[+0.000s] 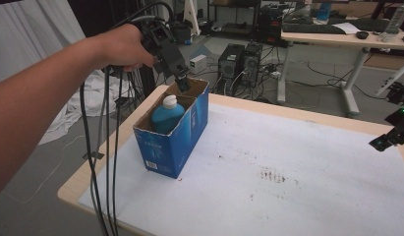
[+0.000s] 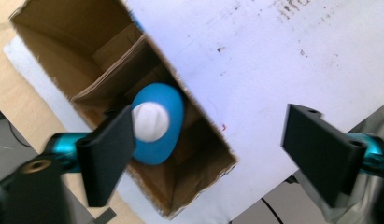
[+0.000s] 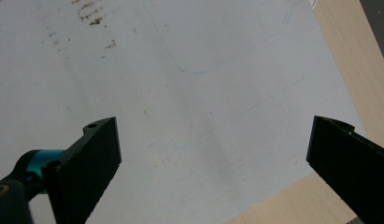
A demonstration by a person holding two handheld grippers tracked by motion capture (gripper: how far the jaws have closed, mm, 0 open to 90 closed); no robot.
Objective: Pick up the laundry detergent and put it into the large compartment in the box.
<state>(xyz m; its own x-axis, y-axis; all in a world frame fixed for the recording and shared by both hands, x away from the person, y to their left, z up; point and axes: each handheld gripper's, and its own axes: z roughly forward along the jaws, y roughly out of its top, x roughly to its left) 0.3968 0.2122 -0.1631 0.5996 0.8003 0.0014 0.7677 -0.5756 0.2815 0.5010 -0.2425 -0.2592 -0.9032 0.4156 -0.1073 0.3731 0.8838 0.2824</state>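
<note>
Below the left claw (image 2: 206, 154), the box (image 2: 87, 70) walls hide all but the cap and shoulders of the blue bottle (image 2: 166, 114), while the right claw (image 1: 392, 135) is cut by the high view's right edge, its hand out of sight.

Blue bottle (image 1: 167, 117), white cap (image 1: 170, 102), blue box (image 1: 176, 142).

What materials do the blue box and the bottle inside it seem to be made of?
Blue box: likely cardboard, with a printed blue outside, a raw brown inside and ragged cut rims. Bottle: probably plastic, smooth blue body with a matte white cap.
</note>
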